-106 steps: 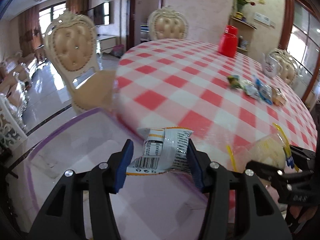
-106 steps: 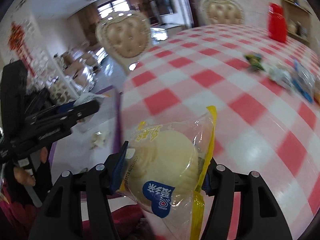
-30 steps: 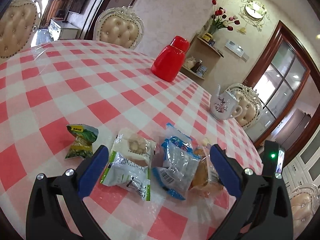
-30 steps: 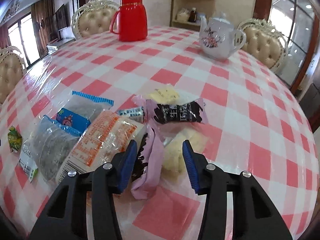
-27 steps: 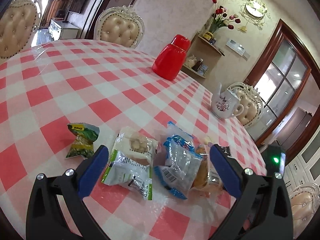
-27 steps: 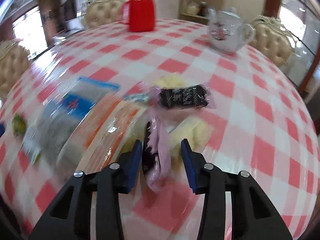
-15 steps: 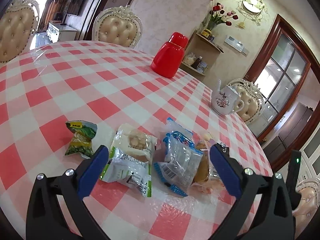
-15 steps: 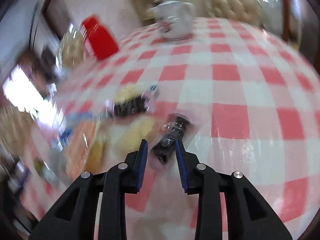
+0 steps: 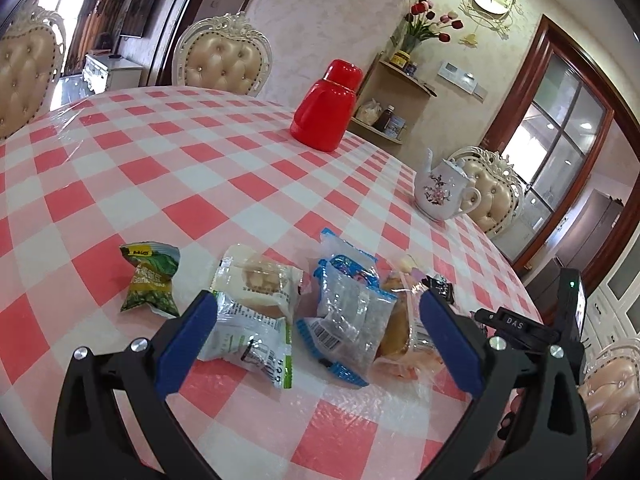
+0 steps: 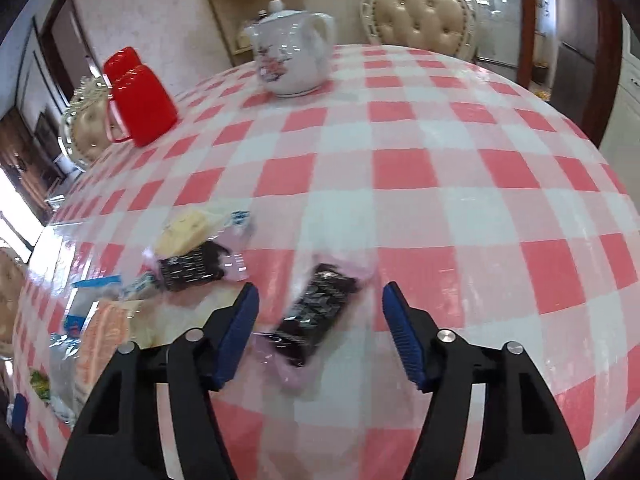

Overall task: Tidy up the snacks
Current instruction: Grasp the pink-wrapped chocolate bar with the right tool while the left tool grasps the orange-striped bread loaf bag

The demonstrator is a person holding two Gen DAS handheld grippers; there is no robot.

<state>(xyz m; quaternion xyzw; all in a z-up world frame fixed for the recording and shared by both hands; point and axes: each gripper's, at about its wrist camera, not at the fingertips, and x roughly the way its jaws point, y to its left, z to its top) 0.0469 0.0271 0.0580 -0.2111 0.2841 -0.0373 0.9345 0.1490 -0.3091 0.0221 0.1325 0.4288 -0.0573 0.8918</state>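
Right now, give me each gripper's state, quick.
Left gripper: open, holding nothing, snack packets lying loose between its fingers.
Right gripper: jaws opening, pads clear of the dark snack packet on the table between them.

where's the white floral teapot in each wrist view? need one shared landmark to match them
Left wrist: white teapot at right of centre, near the table's far edge, in front of a chair.
Right wrist: the teapot at top centre, on the far side of the table.
Shared landmark: red jug, left of the teapot in both views.
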